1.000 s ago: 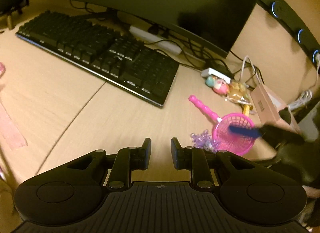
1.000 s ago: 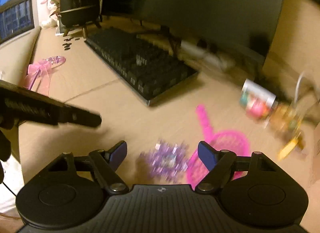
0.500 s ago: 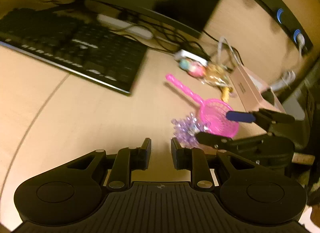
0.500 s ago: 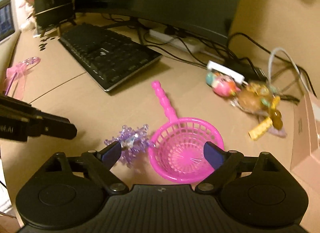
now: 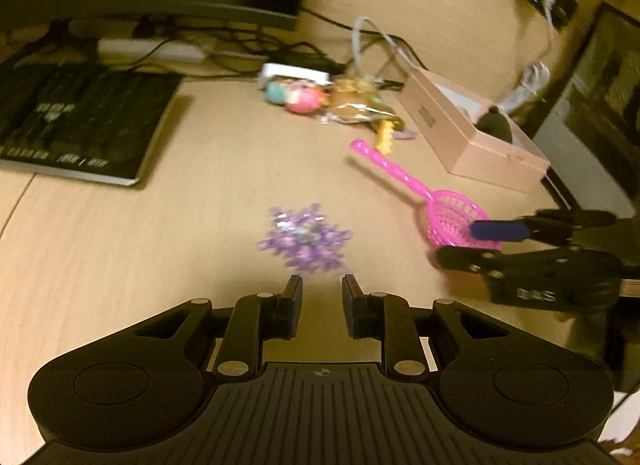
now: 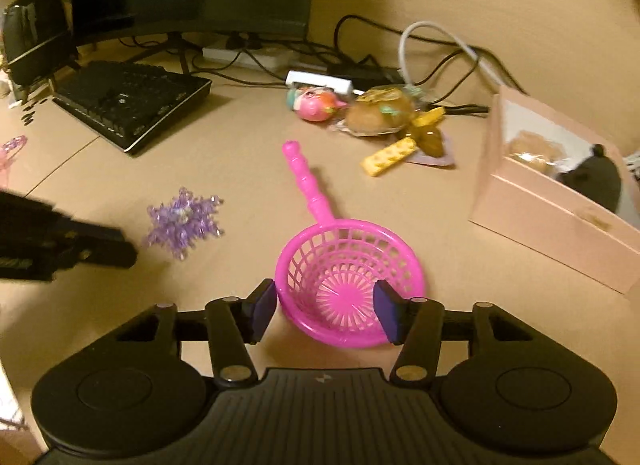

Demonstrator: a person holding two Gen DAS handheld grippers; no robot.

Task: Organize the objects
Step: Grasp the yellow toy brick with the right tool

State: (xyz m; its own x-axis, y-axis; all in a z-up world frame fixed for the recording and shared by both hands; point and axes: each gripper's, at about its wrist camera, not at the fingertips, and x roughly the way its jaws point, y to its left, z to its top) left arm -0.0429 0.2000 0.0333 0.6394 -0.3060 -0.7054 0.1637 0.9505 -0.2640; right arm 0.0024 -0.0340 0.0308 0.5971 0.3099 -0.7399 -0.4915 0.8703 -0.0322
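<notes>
Left wrist view: left gripper [image 5: 322, 285], jaws narrowly apart, empty, just short of purple crystal ornament [image 5: 304, 239] on desk [image 5: 160, 233].

Right wrist view: right gripper [image 6: 325, 307], jaws just closing around pink basket scoop [image 6: 348, 285], grip unconfirmed. Toys [image 6: 376, 113] scattered; pink box [image 6: 552, 217] nearby. Sorting appears barely begun.

The tan desk [image 6: 240, 153] bears a keyboard [image 6: 128, 101], pink scoop [image 6: 344, 265], purple snowflake [image 6: 184, 221] (sparkly) and box [image 6: 560, 221].

Both wrist cameras look steeply down, close over the desk [image 5: 120, 245], sharing the pink scoop [image 6: 348, 285].
</notes>
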